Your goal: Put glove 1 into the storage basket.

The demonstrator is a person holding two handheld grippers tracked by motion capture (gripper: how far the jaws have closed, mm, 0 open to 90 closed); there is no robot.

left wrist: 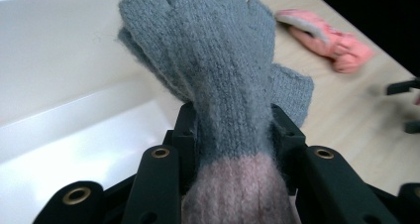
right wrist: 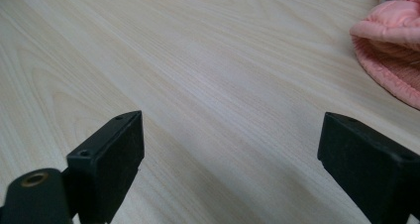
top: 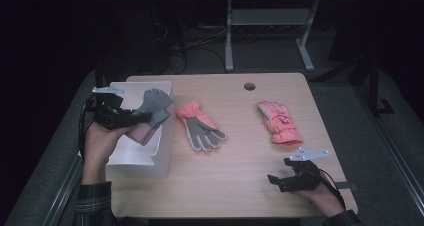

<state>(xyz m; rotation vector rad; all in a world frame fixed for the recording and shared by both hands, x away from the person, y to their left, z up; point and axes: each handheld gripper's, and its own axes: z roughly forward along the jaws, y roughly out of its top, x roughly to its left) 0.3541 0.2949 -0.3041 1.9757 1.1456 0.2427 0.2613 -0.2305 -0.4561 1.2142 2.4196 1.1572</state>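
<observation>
At the near right corner of the pale wood-grain worktop point(top: 240, 181), a hand rests with the right tool point(top: 280, 182), its black jaws standing wide apart with nothing between them. The right gripper view looks low along the bare wood between those jaws and catches, at its upper right, the ribbed cuff of a puffy pink glove point(right wrist: 391, 40). The high view shows that same pink glove point(top: 279, 122) whole, lying flat just beyond the right tool, its cuff toward the person.

At the near left, a hand with a plaid sleeve holds the left tool point(top: 142, 117) over a white box point(top: 145, 158) with an open top that sits on the worktop's left edge. The left tool is clamped on a knitted glove point(top: 152, 113) of fuzzy grey wool with a dusty pink cuff. From above, the knitted glove's long axis runs from the cuff at the jaws toward the far right, its fingers above the box's right wall. The left gripper view adds the close detail: the jaws press both sides of the knitted glove point(left wrist: 223, 85) just above where grey meets pink, and the stubby fingers point away from the camera.

Mid-worktop, just right of the box, lies a coral glove point(top: 199, 126) with a grey palm, fingers toward the near right. Farther back, a round hole point(top: 249, 86) sits near the worktop's far edge.
</observation>
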